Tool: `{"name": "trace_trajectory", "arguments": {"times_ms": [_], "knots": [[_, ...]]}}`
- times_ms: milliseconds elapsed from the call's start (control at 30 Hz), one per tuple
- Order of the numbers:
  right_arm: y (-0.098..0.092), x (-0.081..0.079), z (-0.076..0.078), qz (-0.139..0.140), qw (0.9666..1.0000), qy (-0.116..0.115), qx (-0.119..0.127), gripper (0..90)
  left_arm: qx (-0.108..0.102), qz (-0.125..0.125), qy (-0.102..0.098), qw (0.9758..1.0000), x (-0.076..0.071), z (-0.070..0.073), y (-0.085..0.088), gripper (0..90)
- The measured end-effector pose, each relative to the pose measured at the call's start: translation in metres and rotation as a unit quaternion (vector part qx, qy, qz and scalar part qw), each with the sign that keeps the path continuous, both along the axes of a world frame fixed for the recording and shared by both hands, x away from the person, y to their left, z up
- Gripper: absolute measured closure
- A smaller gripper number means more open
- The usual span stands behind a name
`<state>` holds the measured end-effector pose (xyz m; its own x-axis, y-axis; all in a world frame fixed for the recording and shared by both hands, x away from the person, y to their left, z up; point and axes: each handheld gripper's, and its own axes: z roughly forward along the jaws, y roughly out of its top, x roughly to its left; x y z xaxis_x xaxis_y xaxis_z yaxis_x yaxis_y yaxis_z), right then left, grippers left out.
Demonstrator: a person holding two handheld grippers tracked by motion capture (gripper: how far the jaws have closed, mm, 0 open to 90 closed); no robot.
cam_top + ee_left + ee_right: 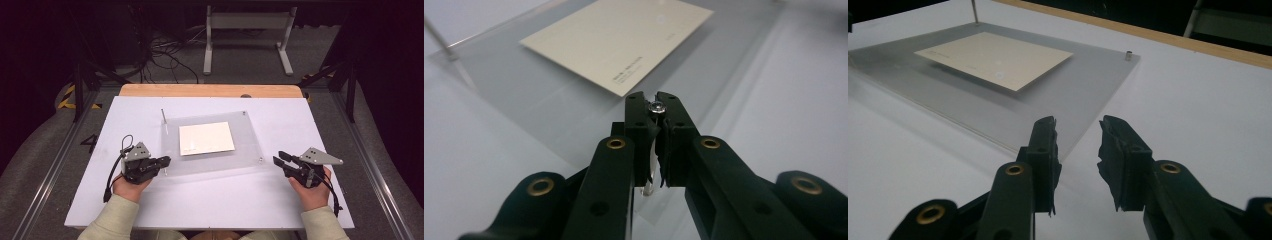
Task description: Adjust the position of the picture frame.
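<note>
A dark room lies behind the white table [215, 200], with a wooden strip along its far edge and a grey floor with cables beyond. At the middle of the table lies a clear sheet [212, 162], flat, its long axis running left to right, slightly skewed so the right end sits a bit nearer the far edge. Under or in it is a cream card [206, 138], also lying with its long side left to right, printed text along one edge. A thin metal rod [163, 125] lies along the sheet's left edge, its long axis running from the far edge toward me.

My left gripper [164, 161] is at the sheet's near left corner, pointing right. It is closed on a small screw [656, 107], which sits upright between the tips with its shiny head up, over the sheet. A second small stud [1129, 56] stands at the sheet's far right corner, and another [260, 160] at its near right corner.

My right gripper [278, 159] is just beside the sheet's near right corner, pointing left toward it, with a clear gap between its tips and nothing in it.
</note>
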<state>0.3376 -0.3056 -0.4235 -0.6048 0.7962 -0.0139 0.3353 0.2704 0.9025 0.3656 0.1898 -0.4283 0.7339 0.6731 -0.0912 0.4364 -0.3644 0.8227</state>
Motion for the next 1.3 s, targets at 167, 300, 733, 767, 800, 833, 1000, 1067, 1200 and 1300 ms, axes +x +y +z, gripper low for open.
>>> {"name": "trace_trajectory", "arguments": {"times_ms": [167,300,733,767,800,833,1000,1067,1200,1300], "knots": [[0.009,0.006,-0.004,0.015,0.9997,0.019,-0.004,67.3,0.018,0.038,-0.006,0.9991,0.007,-0.007,0.005,84.3],[0.019,0.009,-0.006,0.037,0.9988,0.029,-0.008,67.7,0.027,0.068,-0.002,0.9973,0.016,-0.016,0.011,83.8],[0.054,0.032,-0.021,0.088,0.9914,0.087,-0.04,71.3,-0.007,0.069,0.001,0.9976,0.014,-0.016,0.015,55.2],[0.056,0.034,-0.022,0.092,0.9907,0.09,-0.042,71.3,-0.01,0.07,-0.001,0.9975,0.013,-0.015,0.015,53.6],[0.058,0.036,-0.024,0.094,0.9901,0.093,-0.045,71.3,-0.013,0.068,-0.002,0.9976,0.013,-0.015,0.015,52.1],[0.059,0.038,-0.025,0.095,0.9898,0.095,-0.049,71.4,-0.014,0.067,-0.007,0.9976,0.012,-0.015,0.016,51.1],[0.062,0.045,-0.028,0.091,0.9891,0.1,-0.058,72.5,-0.025,0.07,-0.013,0.9971,0.009,-0.013,0.019,46.9],[0.063,0.048,-0.031,0.085,0.9886,0.105,-0.066,74.0,-0.027,0.075,-0.017,0.9967,0.008,-0.012,0.02,46.2],[0.066,0.049,-0.03,0.094,0.9877,0.1,-0.074,83.3,-0.029,0.075,-0.021,0.9965,0.007,-0.011,0.023,45.3],[0.067,0.047,-0.029,0.106,0.9859,0.099,-0.084,83.6,-0.032,0.08,-0.026,0.996,0.005,-0.01,0.024,45.0]]}}
